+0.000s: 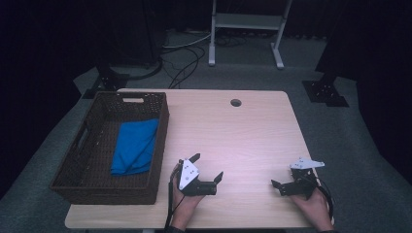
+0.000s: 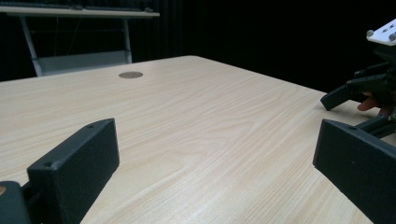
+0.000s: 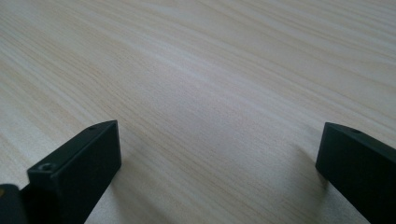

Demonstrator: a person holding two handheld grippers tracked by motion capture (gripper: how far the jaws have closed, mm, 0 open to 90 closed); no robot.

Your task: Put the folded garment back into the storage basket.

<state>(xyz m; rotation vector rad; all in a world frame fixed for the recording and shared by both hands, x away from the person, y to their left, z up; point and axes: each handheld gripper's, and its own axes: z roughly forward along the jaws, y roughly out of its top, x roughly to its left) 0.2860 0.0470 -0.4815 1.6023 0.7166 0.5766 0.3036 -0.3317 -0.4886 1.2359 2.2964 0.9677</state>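
A dark wicker basket (image 1: pixel 155 145) stands on the left of the wooden table (image 1: pixel 243 131), with a folded blue cloth (image 1: pixel 134 145) lying inside it. Just right of the basket's near corner, my left gripper (image 1: pixel 207 168) rests low on the table, open, nothing between its jaws. In the left gripper view the left gripper (image 2: pixel 215 154) spans bare wood, and the right gripper (image 2: pixel 364 88) shows at the far right. My right gripper (image 1: pixel 284 178) sits near the table's front right, held by a hand, jaws pointing left. The right gripper (image 3: pixel 217 154) is open over bare tabletop.
A round cable hole (image 1: pixel 236 102) lies near the table's far edge. Beyond the table stand a white metal frame (image 1: pixel 245 24), floor cables (image 1: pixel 184 58) and black stand bases (image 1: pixel 324 91). The surroundings are dark.
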